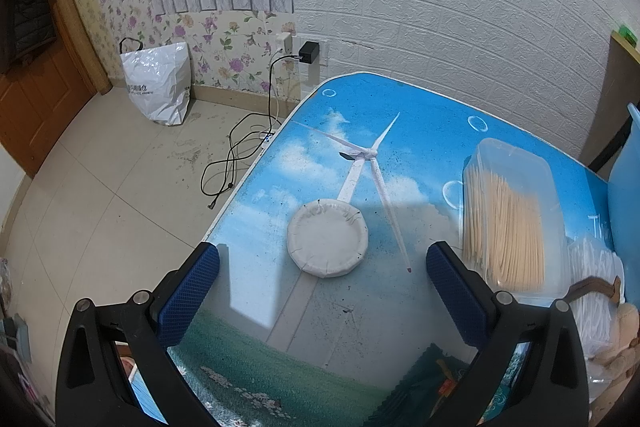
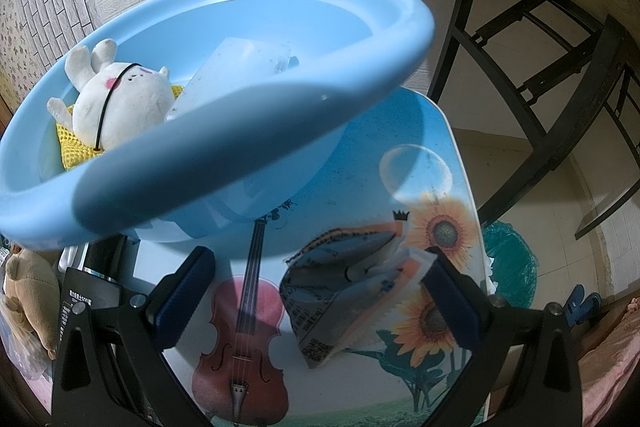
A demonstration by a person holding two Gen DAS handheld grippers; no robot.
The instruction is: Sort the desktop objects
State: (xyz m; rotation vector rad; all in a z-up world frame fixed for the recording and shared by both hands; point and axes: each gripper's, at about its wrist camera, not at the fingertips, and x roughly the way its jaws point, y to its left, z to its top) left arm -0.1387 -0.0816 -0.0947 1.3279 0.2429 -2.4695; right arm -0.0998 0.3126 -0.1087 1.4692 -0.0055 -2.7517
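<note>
In the left wrist view my left gripper (image 1: 320,267) is open and empty above the printed table (image 1: 420,131). A round white paper-wrapped disc (image 1: 327,238) lies between and just beyond its fingers. A clear box of toothpicks (image 1: 512,223) stands to the right. In the right wrist view my right gripper (image 2: 320,283) is open over an orange and grey snack packet (image 2: 348,287) that lies by the right finger. A blue basin (image 2: 224,131) stands just behind, holding a white plush rabbit (image 2: 120,99) on a yellow mesh and a clear box (image 2: 240,63).
A brown plush toy (image 1: 616,331) and a bag of cotton swabs (image 1: 596,267) sit at the table's right; the toy also shows in the right wrist view (image 2: 28,299). A white bag (image 1: 158,83) and cables (image 1: 236,155) lie on the floor. A wooden desk with black frame (image 2: 540,27) stands right.
</note>
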